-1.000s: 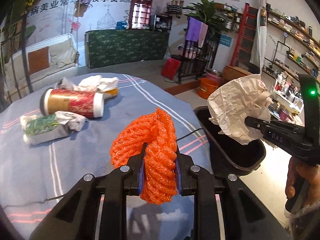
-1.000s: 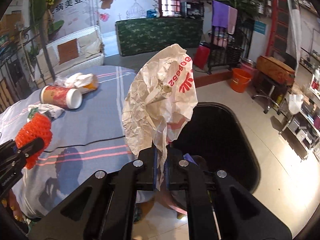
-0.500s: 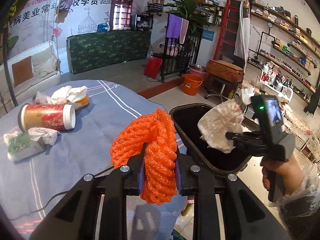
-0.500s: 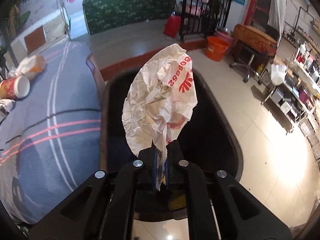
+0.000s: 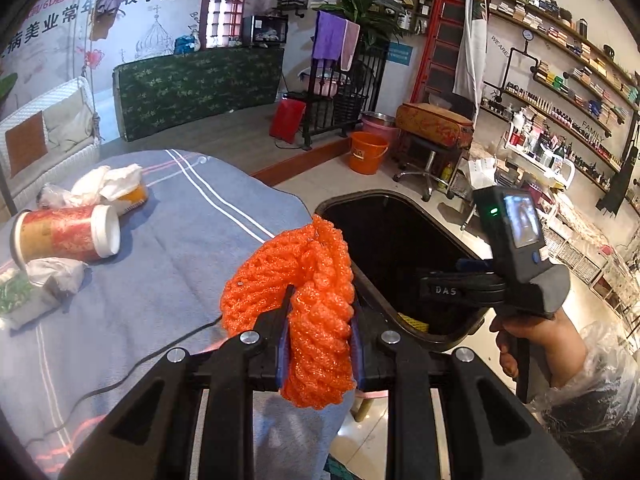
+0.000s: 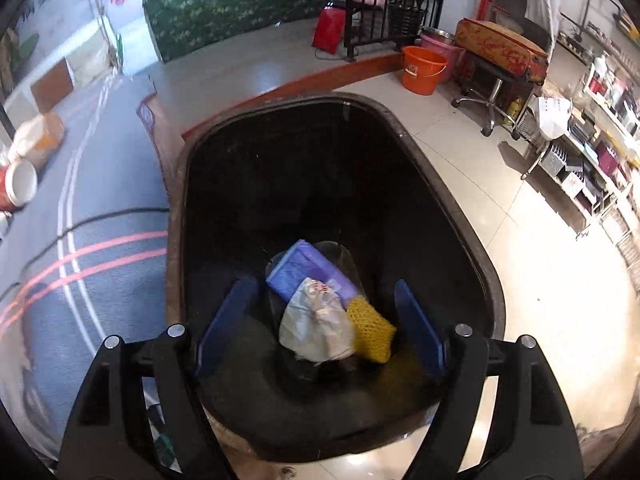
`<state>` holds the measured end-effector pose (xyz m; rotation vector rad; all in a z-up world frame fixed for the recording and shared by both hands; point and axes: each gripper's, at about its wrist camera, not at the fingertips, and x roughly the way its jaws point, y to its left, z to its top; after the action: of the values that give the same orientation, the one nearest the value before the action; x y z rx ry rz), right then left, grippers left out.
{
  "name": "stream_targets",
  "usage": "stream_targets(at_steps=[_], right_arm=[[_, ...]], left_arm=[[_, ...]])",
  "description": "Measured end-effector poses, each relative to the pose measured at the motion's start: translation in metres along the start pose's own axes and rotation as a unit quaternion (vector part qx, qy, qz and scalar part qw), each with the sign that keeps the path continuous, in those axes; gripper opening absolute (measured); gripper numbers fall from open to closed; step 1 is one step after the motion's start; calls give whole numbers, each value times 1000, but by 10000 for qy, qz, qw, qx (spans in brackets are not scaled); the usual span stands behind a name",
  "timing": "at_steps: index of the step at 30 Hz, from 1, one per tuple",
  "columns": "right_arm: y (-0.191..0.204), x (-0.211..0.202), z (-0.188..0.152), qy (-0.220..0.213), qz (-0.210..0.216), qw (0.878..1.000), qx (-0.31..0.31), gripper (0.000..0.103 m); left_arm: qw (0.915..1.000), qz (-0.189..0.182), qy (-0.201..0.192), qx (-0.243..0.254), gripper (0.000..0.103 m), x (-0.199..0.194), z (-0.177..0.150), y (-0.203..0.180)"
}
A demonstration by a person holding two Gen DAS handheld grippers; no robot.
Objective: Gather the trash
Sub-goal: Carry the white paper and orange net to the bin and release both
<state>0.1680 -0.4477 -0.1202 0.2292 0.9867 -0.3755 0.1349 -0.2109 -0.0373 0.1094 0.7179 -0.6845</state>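
Beside your table, the black bin holds the crumpled paper; your right gripper above it has just sprung wide and empty. Your left gripper pinches the orange foam net.

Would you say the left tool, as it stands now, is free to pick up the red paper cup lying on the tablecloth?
Probably not yet. The left tool is shut on the orange foam net, so it has no free grip. Nothing lies across the cloth toward the red paper cup; once the net goes into the black bin, the way looks free.
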Motion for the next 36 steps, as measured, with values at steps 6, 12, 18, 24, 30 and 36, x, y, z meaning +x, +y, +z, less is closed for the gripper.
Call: stream_targets(at_steps=[6, 12, 18, 24, 30, 36], right_arm=[[-4, -35, -14, -596, -226, 9979, 140, 78], [-24, -75, -18, -1094, -531, 9922, 260, 81], [-51, -97, -17, -1418, -772, 9853, 563, 85], [-76, -99, -24, -1518, -808, 9812, 872, 85], [-101, -99, -31, -1517, -971, 9762, 1210, 86], [-114, -95, -35, -1473, -981, 9746, 1375, 86]], left_arm=[[9995, -178, 135, 243, 23, 18, 6, -16], [9961, -673, 348, 447, 23, 48, 16, -40], [9911, -935, 545, 780, 23, 83, 27, -75], [9872, -1027, 775, 944, 23, 115, 35, -98], [9799, -1219, 1235, 979, 24, 149, 32, -112], [9768, -1183, 1308, 1217, 64, 157, 27, -124]])
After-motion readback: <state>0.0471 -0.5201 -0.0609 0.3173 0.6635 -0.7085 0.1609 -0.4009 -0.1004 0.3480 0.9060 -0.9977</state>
